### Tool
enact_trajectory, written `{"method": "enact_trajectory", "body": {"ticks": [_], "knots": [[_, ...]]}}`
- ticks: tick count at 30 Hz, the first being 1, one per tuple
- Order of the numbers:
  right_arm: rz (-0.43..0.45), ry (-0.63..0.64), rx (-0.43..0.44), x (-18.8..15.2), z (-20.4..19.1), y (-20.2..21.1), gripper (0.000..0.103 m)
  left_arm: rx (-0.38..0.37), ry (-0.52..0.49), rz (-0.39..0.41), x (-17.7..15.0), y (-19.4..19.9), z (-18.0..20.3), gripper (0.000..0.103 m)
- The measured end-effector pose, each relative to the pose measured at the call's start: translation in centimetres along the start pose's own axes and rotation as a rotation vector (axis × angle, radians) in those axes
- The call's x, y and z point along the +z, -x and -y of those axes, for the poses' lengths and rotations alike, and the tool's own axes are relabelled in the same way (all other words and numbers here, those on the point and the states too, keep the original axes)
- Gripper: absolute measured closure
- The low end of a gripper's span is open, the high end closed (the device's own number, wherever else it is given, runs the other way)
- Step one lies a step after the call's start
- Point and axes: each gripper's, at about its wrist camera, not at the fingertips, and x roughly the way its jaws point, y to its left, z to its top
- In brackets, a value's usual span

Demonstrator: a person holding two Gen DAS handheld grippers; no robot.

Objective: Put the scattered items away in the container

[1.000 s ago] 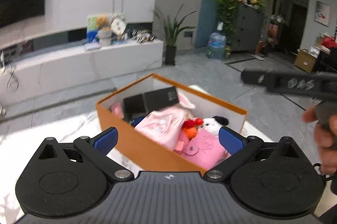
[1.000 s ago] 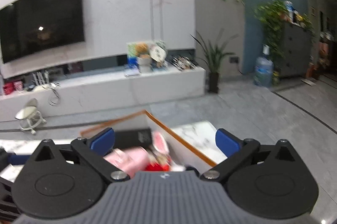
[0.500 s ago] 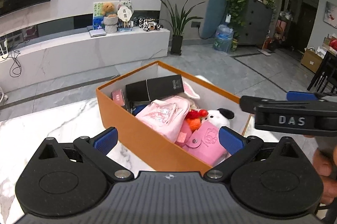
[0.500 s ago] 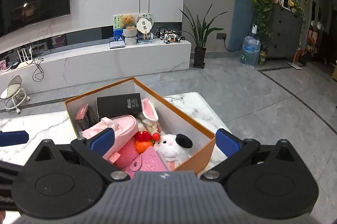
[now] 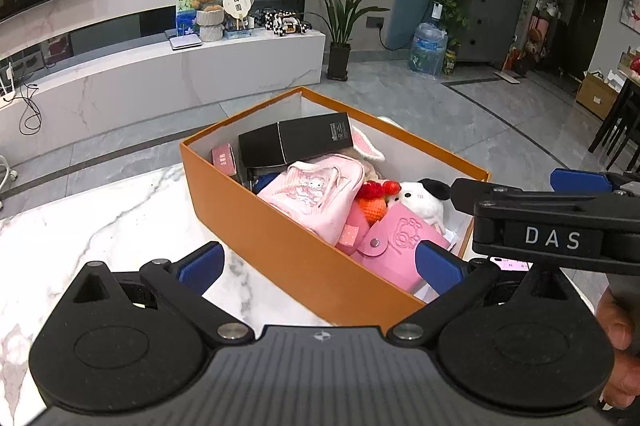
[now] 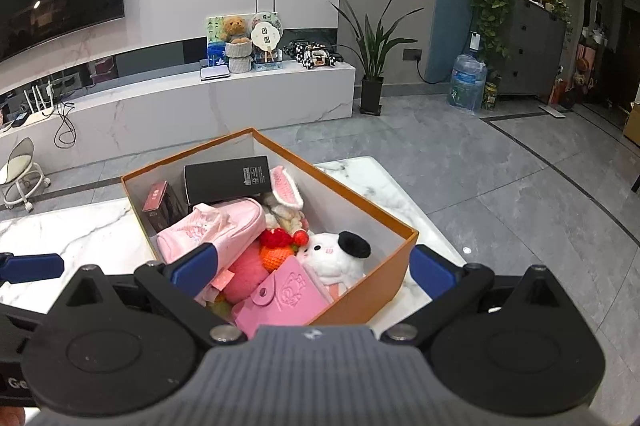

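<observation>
Sitting on the white marble worktop [image 5: 100, 218]: open orange cardboard box [image 5: 280, 246], packed with soft, light plush and pouches. Best gripped by its stiff rim. Left claw [image 5: 318, 268] and right claw [image 6: 312, 272] wide open, empty.

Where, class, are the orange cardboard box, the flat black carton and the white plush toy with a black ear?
orange cardboard box [image 5: 280, 246], left wrist view, near side wall
flat black carton [image 6: 226, 179], right wrist view, top face
white plush toy [image 6: 334, 258], right wrist view, face
</observation>
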Motion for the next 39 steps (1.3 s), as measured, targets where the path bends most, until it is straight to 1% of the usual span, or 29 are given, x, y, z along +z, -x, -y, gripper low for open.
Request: {"method": "enact_trajectory", "body": {"ticks": [15, 25, 27, 39], "knots": [[0.003, -0.008, -0.002, 0.0, 0.2, 0.1, 0.001, -0.004, -0.021, -0.010, -0.3, -0.1, 1.1, 0.000], [0.003, -0.015, 0.002, 0.1, 0.4, 0.2, 0.001, -0.004, -0.019, -0.010, -0.4, -0.2, 1.4, 0.000], [0.004, -0.014, 0.007, 0.2, 1.0, 0.1, 0.001, -0.003, -0.020, -0.010, -0.4, -0.2, 1.4, 0.000], [0.000, 0.001, 0.006, 0.0, 0.6, -0.1, 0.000, -0.005, -0.023, -0.002, -0.3, -0.2, 1.3, 0.000]]}}
